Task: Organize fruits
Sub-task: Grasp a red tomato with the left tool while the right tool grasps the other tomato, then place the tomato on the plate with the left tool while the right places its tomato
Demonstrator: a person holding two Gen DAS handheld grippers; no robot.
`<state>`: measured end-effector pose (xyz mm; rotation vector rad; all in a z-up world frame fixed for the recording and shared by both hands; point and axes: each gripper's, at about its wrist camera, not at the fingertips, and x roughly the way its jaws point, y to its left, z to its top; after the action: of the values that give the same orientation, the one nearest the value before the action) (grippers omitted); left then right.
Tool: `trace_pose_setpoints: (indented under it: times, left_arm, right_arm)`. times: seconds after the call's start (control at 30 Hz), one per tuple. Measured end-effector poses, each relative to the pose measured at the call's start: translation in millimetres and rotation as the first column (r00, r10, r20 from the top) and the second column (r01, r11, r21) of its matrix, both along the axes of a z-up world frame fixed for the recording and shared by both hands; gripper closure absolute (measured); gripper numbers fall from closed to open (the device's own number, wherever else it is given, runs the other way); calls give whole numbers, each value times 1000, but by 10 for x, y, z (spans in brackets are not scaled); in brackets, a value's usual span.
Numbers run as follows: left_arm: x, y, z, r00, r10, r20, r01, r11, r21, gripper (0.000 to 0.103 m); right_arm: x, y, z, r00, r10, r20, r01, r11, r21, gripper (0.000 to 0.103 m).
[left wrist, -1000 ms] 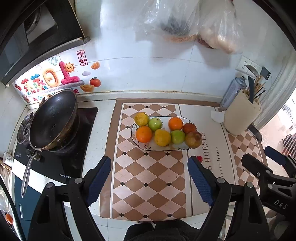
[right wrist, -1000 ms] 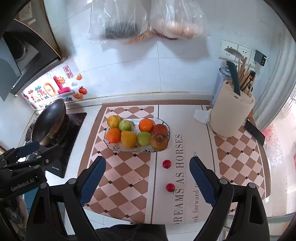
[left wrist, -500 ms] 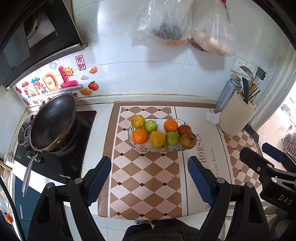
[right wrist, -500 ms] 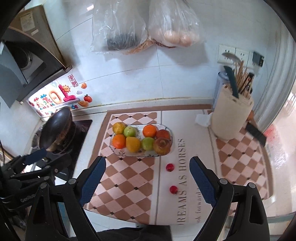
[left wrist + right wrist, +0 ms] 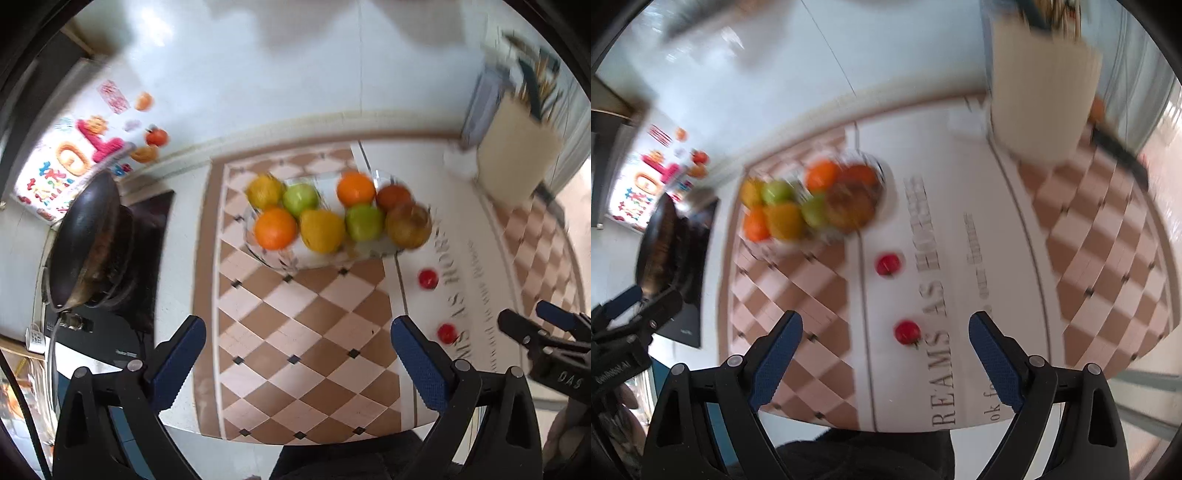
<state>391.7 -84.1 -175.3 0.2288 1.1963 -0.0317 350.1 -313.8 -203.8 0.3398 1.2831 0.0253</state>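
Both empty: left tool (image 5: 297, 354) wide apart, right tool (image 5: 885, 349) wide apart above small red fruit (image 5: 907, 332).

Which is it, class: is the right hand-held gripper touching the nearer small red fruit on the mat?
Apart. In the right wrist view, the right hand-held gripper is open, and mat shows between each finger and the small red fruit.

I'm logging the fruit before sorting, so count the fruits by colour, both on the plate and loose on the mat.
Orange: 2
Yellow: 2
Green: 2
Red-orange, on the plate: 1
Brownish: 1
Small red, loose on the mat: 2
Total: 10
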Motion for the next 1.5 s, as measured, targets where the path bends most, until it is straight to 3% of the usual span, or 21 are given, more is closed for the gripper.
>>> trace_pose_setpoints:
  times: [0.07,0.23,0.43,0.53,0.6,0.73,0.97,1.03,1.1,1.27,1.4,1.5]
  left_arm:
    - [78,-84,-192,999,-11,-39,12,1000,21,0]
    - [261,-298,-624,992,-40,-122,46,998,44,0]
    - [454,-432,-1003,977,-34,-208,41,999,29,0]
    - [525,-500,-1123,969,-53,-240,56,998,5,0]
    - [557,-545,-1185,963,-61,-262,60,998,-13,0]
    - [631,-676,-1293,946,-85,-314,60,994,-89,0]
    - [765,-1034,-1419,924,-137,-358,62,975,-213,2]
    - [794,-1147,-1444,924,-161,-348,78,968,-240,9]
    - [820,-1243,-1498,920,-177,-350,95,966,-241,27]
    - [843,-1395,-1626,911,-201,-360,116,963,-244,49]
    - [854,-1528,-1669,913,-235,-333,167,961,-221,73]
    - [859,-1538,-1656,919,-237,-316,168,958,-232,75]
  right_arm:
    - [15,-24,-312,999,7,-51,-6,1000,14,33]
    - [56,-11,-864,994,18,-108,-12,998,57,50]
    - [134,69,-1261,988,46,-146,-34,996,79,63]
    - [153,110,-1366,987,57,-153,-47,997,67,63]
    - [169,121,-1425,986,64,-155,-54,996,68,71]
    - [170,130,-1456,987,74,-141,-66,996,60,71]
    - [131,-265,-1297,993,-36,-114,43,997,57,71]
    - [129,-422,-1266,991,-66,-112,72,996,44,71]
    - [138,-519,-1247,990,-85,-113,90,995,33,71]
    - [165,-683,-1189,987,-116,-112,118,993,11,71]
    - [176,-737,-1169,986,-121,-114,122,993,5,70]
    - [212,-709,-1154,988,-110,-111,111,994,4,70]
